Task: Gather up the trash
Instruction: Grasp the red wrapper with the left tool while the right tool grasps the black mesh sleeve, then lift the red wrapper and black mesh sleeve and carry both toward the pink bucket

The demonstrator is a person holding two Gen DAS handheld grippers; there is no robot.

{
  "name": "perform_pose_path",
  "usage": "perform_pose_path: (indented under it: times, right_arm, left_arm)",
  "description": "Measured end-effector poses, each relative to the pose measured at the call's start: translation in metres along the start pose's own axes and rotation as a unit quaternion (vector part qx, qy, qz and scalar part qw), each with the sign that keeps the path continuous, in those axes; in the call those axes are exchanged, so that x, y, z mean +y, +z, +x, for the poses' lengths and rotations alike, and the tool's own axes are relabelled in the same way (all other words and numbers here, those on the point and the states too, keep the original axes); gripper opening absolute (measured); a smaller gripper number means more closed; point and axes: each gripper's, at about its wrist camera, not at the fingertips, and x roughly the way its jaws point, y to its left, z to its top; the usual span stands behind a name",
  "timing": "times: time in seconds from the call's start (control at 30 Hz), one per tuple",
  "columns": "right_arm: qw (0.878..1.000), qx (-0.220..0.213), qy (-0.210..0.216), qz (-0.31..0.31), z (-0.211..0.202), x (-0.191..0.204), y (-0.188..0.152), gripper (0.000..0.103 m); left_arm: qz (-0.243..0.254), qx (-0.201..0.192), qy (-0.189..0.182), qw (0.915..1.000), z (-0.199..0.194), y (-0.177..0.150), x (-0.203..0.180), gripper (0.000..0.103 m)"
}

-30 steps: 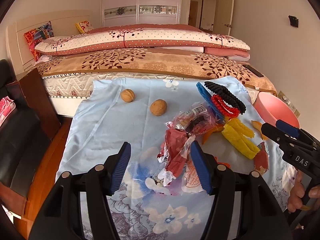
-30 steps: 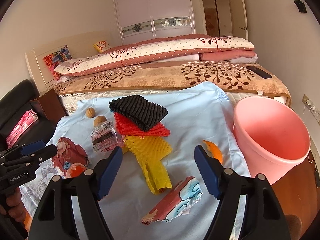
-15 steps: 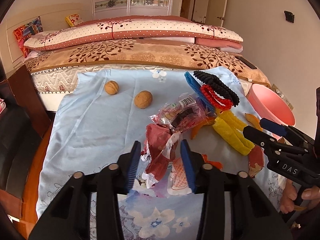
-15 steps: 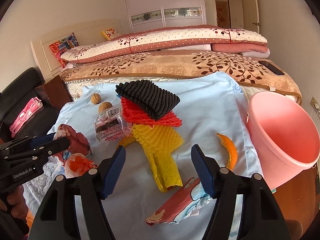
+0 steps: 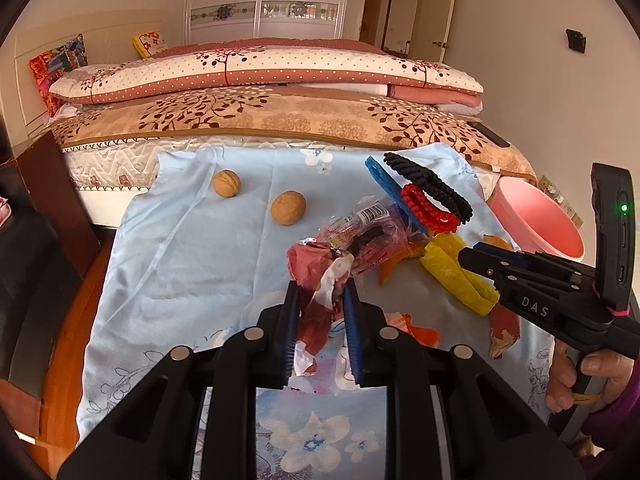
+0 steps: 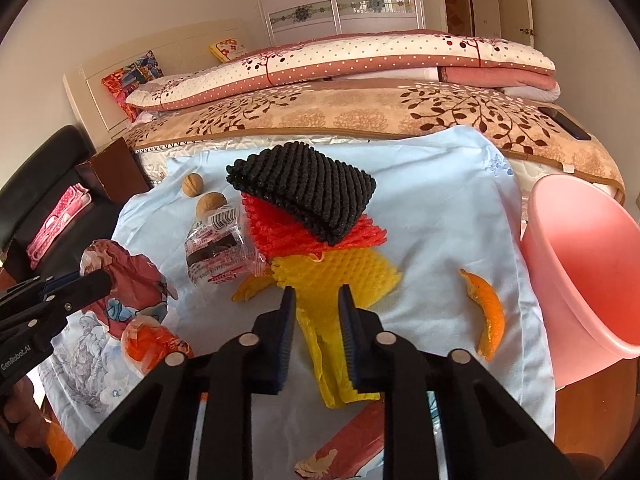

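A: Red wrapper (image 5: pixel 316 280) clamped in left gripper (image 5: pixel 320 304), jaws just closed; well left of pink bin (image 6: pixel 580 264).

B: Yellow net (image 6: pixel 340 280) pinched lengthwise in right gripper (image 6: pixel 316 312), just closed; nearer bin.

We look from each wrist, tilted down over the blue cloth (image 5: pixel 192 264) toward the bed (image 5: pixel 280 120) at 12 o'clock, close above the litter. Both views share the walnuts (image 6: pixel 211 203), foam nets (image 6: pixel 308 196) and pink bin (image 5: pixel 536 220).
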Motion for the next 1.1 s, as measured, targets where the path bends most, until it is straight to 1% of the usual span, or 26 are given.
perform_pose_path:
  times: [0.03, 0.07, 0.23, 0.37, 0.4, 0.43, 0.5, 0.57, 0.67, 0.73, 0.77, 0.8, 0.9, 0.97, 1.0, 1.03, 1.07, 1.1]
  right_arm:
    - [1.0, 0.004, 0.003, 0.0, 0.0, -0.001, 0.0, 0.007]
    - [1.0, 0.005, 0.007, 0.002, -0.001, -0.002, 0.0, 0.004]
    - [1.0, -0.014, 0.014, 0.014, -0.019, -0.007, 0.002, 0.003]
    - [0.999, -0.031, 0.019, 0.019, -0.034, -0.008, 0.01, 0.004]
    - [0.999, -0.037, 0.02, 0.021, -0.036, -0.007, 0.014, 0.007]
    - [0.999, -0.041, 0.024, 0.022, -0.038, -0.006, 0.018, 0.012]
    - [0.998, -0.046, 0.026, 0.021, -0.038, -0.004, 0.028, 0.045]
    - [0.998, -0.055, 0.028, 0.016, -0.038, 0.001, 0.037, 0.047]
    - [0.998, -0.056, 0.033, 0.009, -0.033, 0.007, 0.049, 0.047]
    - [0.998, -0.049, 0.039, 0.009, -0.026, 0.012, 0.056, 0.05]
    - [0.998, -0.043, 0.044, 0.009, -0.022, 0.015, 0.058, 0.054]
    - [0.998, -0.037, 0.048, 0.008, -0.018, 0.017, 0.058, 0.057]
    - [0.999, -0.027, 0.037, -0.006, -0.004, 0.03, 0.058, 0.057]
    - [0.999, -0.025, 0.023, -0.016, 0.004, 0.035, 0.057, 0.057]
    - [0.999, -0.025, 0.011, -0.023, 0.009, 0.038, 0.057, 0.055]
    - [0.999, -0.023, -0.002, -0.029, 0.013, 0.039, 0.057, 0.044]
    - [0.999, -0.019, -0.006, -0.031, 0.016, 0.039, 0.056, 0.037]
    - [1.0, -0.012, -0.002, -0.027, 0.019, 0.036, 0.056, 0.023]
  left_arm:
    - [0.001, -0.001, -0.001, 1.0, -0.001, 0.001, 0.0, 0.021]
    - [0.002, -0.003, 0.0, 1.0, -0.002, 0.001, -0.001, 0.021]
    - [0.004, -0.011, -0.002, 0.9999, -0.007, 0.004, -0.002, 0.021]
    - [0.005, -0.013, -0.009, 0.9999, -0.007, 0.007, -0.004, 0.021]
    - [0.006, -0.014, -0.01, 0.9998, -0.007, 0.008, -0.004, 0.021]
    - [0.006, -0.014, -0.011, 0.9998, -0.006, 0.008, -0.004, 0.021]
    - [0.003, -0.014, -0.015, 0.9998, -0.005, 0.01, -0.003, 0.021]
    - [0.001, -0.014, -0.018, 0.9997, -0.005, 0.011, -0.001, 0.021]
    - [0.0, -0.015, -0.022, 0.9997, -0.005, 0.013, 0.002, 0.021]
    - [-0.001, -0.015, -0.023, 0.9996, -0.005, 0.013, 0.003, 0.021]
    - [-0.002, -0.015, -0.023, 0.9996, -0.005, 0.014, 0.004, 0.021]
    - [-0.003, -0.015, -0.024, 0.9996, -0.004, 0.014, 0.005, 0.021]
    - [-0.007, -0.014, -0.024, 0.9996, -0.003, 0.014, 0.007, 0.021]
    - [-0.009, -0.012, -0.023, 0.9996, -0.002, 0.014, 0.008, 0.021]
    - [-0.01, -0.012, -0.023, 0.9996, -0.001, 0.014, 0.009, 0.021]
    - [-0.01, -0.012, -0.023, 0.9996, -0.001, 0.015, 0.009, 0.021]
    - [-0.01, -0.012, -0.023, 0.9996, -0.002, 0.015, 0.009, 0.021]
    - [-0.01, -0.013, -0.024, 0.9996, -0.002, 0.016, 0.009, 0.021]
